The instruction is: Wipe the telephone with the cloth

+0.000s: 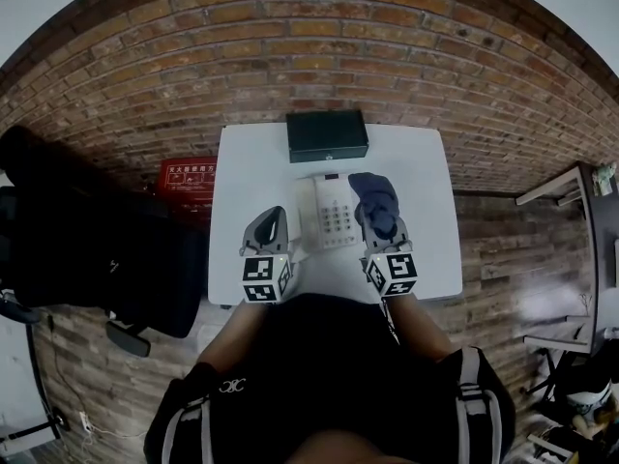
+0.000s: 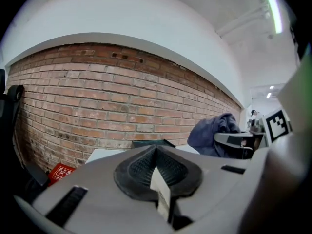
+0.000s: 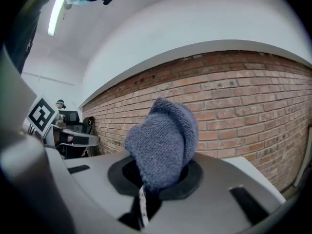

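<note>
Right gripper (image 1: pixel 379 226) is clenched on a blue-grey knitted cloth (image 3: pixel 163 140), which bunches into a rounded, folded lump just ahead of its jaws and stands up above them. From the head view, the cloth hangs over the right-hand edge of the telephone (image 1: pixel 329 216); whether it touches cannot be told. The telephone is white and flat, with a grid of grey keys and a small dark window at its far end. It lies on the white table (image 1: pixel 430 230), between the two grippers and immediately to the right gripper's left. Left gripper (image 1: pixel 274 218) sits just off the telephone's other side, its jaws pressed together with nothing between them. Beyond both grippers a black box (image 1: pixel 327 135) stands at the table's far edge, against a brick wall (image 1: pixel 319 46).
</note>
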{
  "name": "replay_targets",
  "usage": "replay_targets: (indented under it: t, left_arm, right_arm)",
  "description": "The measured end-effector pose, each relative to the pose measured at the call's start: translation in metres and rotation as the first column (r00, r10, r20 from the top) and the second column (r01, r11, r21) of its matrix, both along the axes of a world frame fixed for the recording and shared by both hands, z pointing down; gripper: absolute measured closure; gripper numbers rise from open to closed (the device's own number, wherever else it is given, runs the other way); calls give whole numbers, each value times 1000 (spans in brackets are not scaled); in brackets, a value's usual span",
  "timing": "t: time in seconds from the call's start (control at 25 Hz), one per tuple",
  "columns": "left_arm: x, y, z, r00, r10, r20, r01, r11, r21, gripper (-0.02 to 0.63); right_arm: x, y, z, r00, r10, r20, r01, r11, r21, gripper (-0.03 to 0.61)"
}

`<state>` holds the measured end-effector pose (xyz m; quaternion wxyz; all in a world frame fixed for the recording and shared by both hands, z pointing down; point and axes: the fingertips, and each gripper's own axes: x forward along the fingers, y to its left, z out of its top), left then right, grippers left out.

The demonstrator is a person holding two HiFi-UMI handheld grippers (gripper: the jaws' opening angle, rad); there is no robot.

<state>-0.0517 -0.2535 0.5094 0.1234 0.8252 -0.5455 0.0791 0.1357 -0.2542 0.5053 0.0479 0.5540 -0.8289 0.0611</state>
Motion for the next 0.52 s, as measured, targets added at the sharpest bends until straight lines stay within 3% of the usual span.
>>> replay_targets:
  t: [0.52]
  left_arm:
    - [-14,-2,6,998,-58,-10,58,998,-13,618]
  right_arm:
    - [9,-1,10,1000,13,-6,-13,999,-37,543]
